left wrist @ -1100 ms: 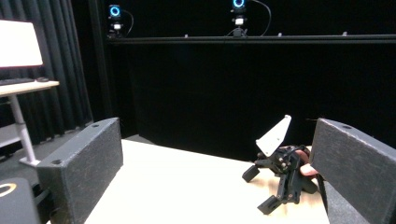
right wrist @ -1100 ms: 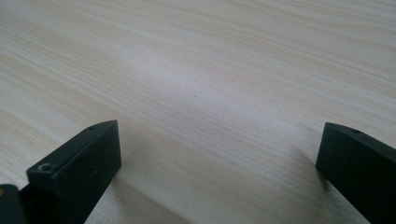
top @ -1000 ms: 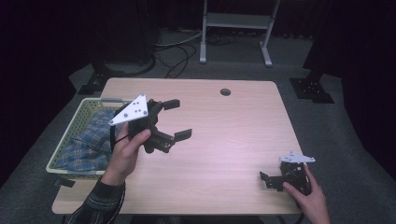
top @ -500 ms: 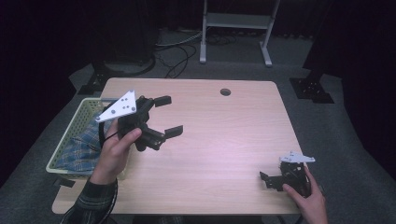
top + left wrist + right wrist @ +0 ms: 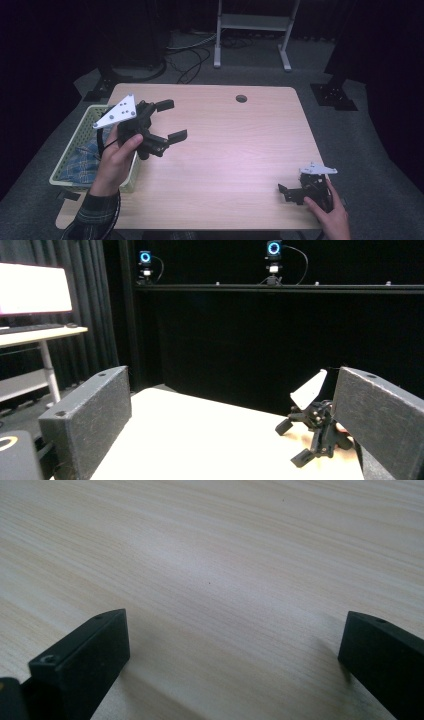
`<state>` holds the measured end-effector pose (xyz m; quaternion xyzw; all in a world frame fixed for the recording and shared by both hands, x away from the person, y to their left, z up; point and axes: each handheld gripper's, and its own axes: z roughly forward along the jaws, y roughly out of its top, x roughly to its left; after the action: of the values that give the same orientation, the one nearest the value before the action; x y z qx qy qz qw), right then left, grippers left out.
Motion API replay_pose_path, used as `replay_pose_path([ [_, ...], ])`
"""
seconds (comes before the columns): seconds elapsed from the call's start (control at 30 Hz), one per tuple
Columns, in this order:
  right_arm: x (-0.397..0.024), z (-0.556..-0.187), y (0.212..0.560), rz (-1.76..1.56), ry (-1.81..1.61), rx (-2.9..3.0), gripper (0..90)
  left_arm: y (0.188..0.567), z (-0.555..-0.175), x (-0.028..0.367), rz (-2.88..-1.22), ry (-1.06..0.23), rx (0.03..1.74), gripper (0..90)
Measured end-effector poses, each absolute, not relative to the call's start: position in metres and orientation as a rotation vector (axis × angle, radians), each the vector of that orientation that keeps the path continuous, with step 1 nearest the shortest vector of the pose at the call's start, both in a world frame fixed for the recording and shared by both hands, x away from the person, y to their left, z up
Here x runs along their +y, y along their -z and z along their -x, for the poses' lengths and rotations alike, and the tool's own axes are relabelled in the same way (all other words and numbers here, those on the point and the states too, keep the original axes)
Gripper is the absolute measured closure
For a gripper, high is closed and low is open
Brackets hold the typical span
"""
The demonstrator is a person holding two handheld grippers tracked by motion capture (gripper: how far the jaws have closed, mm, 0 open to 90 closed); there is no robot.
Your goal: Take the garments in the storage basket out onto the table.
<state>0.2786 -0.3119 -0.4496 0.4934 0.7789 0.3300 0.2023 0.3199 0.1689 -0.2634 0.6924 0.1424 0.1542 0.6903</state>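
My left gripper (image 5: 171, 120) is held up over the left part of the wooden table (image 5: 235, 145), beside a green basket (image 5: 66, 151). Its jaws are open and point right with nothing between them. In the left gripper view the left gripper (image 5: 235, 390) looks across the tabletop toward the other gripper (image 5: 315, 432). My right gripper (image 5: 288, 194) rests low on the table near the front right corner, with a hand on it. In the right gripper view the right gripper (image 5: 235, 645) stands open over bare wood.
The basket hangs at the table's left edge and holds a blue plaid cloth (image 5: 82, 161). A round cable hole (image 5: 241, 98) sits near the far edge. A metal stand (image 5: 252, 22) and cables lie on the floor behind the table.
My left gripper has drifted a little to the left, toward the basket, still open. The right gripper has stayed where it was.
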Motion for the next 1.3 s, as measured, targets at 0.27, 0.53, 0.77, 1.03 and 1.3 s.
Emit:
replay_pose_path([
  [0.27,-0.312,-0.279,0.45,-1.378,-0.922,2.174,0.0,0.263,-0.323,0.182,-1.545,-0.37,0.348,2.0],
  [0.53,-0.312,-0.279,0.45,-1.379,-0.922,2.174,0.0,0.261,-0.325,0.2,-1.538,-0.406,0.387,2.1],
  [0.77,-0.312,-0.279,0.45,-1.379,-0.922,2.173,0.0,0.259,-0.326,0.217,-1.521,-0.43,0.415,2.0],
  [1.03,-0.312,-0.279,0.45,-1.379,-0.923,2.173,0.0,0.256,-0.325,0.227,-1.512,-0.45,0.427,2.0],
  [1.3,-0.312,-0.279,0.45,-1.379,-0.923,2.173,0.0,0.26,-0.329,0.231,-1.507,-0.441,0.441,2.0],
])
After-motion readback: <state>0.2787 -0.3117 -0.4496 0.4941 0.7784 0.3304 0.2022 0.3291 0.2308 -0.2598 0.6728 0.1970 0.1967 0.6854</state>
